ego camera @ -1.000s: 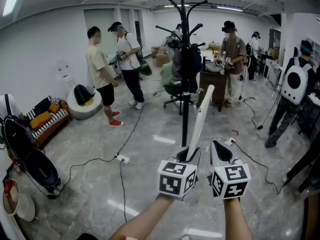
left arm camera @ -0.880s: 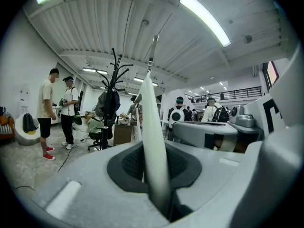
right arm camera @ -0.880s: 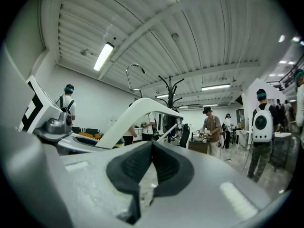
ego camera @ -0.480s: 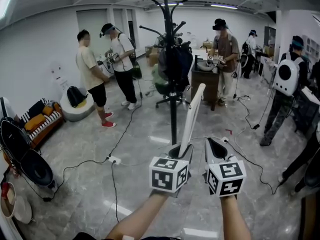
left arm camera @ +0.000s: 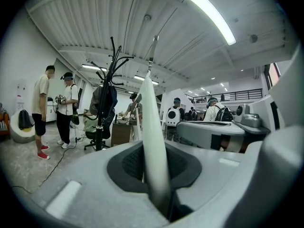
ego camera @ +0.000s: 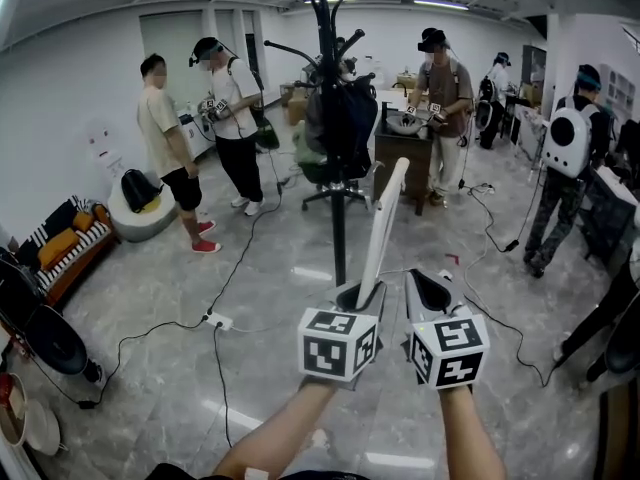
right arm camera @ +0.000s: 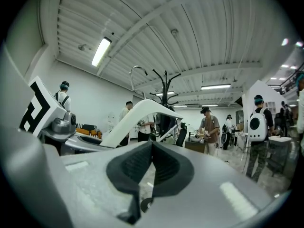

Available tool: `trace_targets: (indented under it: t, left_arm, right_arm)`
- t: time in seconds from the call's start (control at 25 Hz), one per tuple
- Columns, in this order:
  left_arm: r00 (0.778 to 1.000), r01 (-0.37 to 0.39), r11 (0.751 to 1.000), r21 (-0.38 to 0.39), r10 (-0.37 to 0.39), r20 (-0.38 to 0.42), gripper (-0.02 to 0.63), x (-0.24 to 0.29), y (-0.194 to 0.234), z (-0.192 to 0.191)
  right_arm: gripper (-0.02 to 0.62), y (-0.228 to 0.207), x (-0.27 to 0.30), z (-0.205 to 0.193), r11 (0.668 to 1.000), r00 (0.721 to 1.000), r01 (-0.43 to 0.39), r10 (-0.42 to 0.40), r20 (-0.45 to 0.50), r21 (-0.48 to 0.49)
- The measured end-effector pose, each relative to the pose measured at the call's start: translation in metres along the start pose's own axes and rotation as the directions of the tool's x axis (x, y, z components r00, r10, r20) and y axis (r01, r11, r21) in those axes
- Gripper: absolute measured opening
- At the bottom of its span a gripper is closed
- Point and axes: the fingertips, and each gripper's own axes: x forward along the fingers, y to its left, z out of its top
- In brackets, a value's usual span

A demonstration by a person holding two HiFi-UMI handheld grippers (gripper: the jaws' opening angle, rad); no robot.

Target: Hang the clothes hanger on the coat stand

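Observation:
A white clothes hanger (ego camera: 382,226) stands upright in my left gripper (ego camera: 360,296), which is shut on its lower end. In the left gripper view the hanger (left arm camera: 151,137) rises out of the jaws with its metal hook on top. The black coat stand (ego camera: 338,158) stands ahead on the floor, with dark clothes on its arms and some distance between it and the hanger. Beside the left one, my right gripper (ego camera: 425,286) is shut with nothing in it. From the right gripper view the hanger (right arm camera: 137,112) crosses in front of the coat stand (right arm camera: 165,96).
Several people stand around the room, two at the left (ego camera: 160,138) and one at a desk (ego camera: 400,163) behind the stand. Cables and a power strip (ego camera: 218,320) lie on the grey floor. An office chair (ego camera: 322,173) sits behind the stand. A striped sofa (ego camera: 65,248) is at the left wall.
Both grippers have moved forward together; the coat stand now looks closer and sits further left in the head view. The hold on the hanger is unchanged.

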Motion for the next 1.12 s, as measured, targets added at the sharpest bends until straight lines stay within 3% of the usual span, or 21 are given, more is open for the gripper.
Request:
trace_targets:
  t: [1.12]
  left_arm:
    - [0.990, 0.138, 0.990, 0.018, -0.138, -0.001, 0.061, 0.149, 0.160, 0.052]
  right_arm:
    - [0.000, -0.026, 0.224, 0.022, 0.992, 0.992, 0.125, -0.125, 0.006, -0.010]
